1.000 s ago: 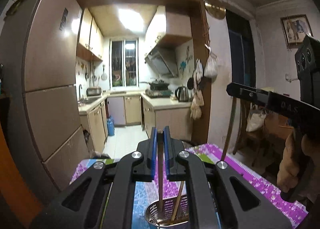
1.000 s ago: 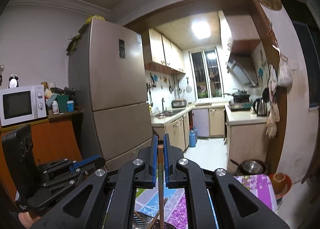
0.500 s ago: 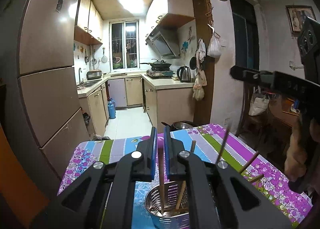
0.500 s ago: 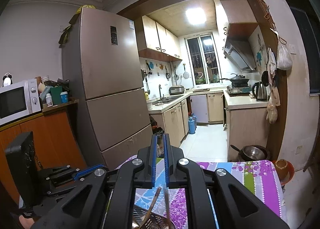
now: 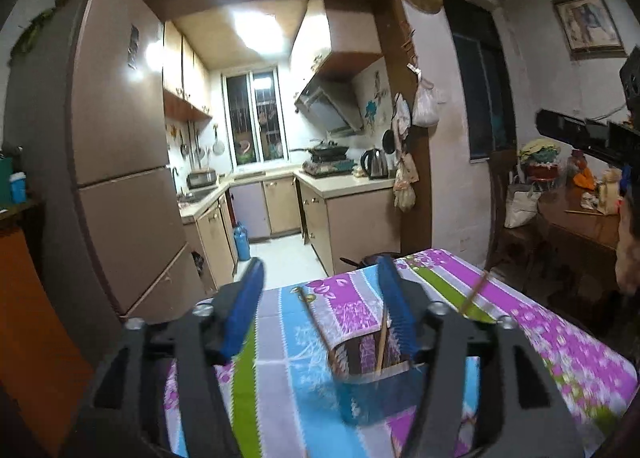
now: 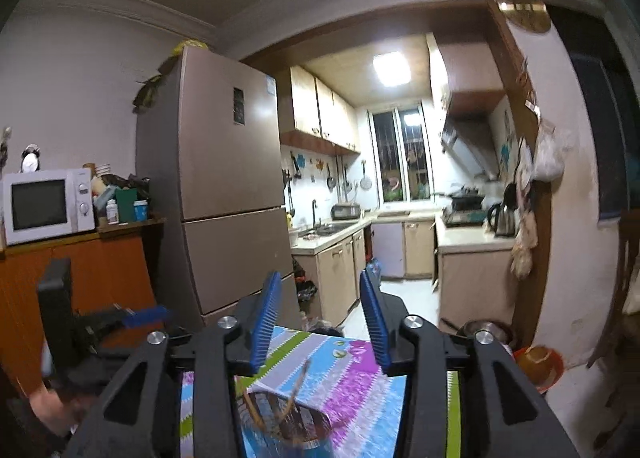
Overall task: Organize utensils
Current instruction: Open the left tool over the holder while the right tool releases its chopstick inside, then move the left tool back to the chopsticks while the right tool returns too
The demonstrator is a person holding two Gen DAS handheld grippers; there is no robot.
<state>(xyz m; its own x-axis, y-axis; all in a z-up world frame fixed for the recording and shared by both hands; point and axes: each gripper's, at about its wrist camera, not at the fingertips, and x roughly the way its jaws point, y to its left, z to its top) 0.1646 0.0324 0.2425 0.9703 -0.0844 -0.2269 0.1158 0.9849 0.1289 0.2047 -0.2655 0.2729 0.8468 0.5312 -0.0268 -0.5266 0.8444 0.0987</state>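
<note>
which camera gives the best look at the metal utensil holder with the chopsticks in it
The left wrist view. There the utensil holder sits between the open left gripper fingers, its rim and the chopsticks leaning inside showing, though blurred. The right wrist view catches it low at the frame's bottom edge, more smeared and partly cut off.

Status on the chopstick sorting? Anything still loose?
Done: wooden chopsticks stand in the perforated metal holder on the flowered tablecloth. In hand: nothing; the left gripper and right gripper are both open above the holder. Left: at least one chopstick lying on the cloth.
</note>
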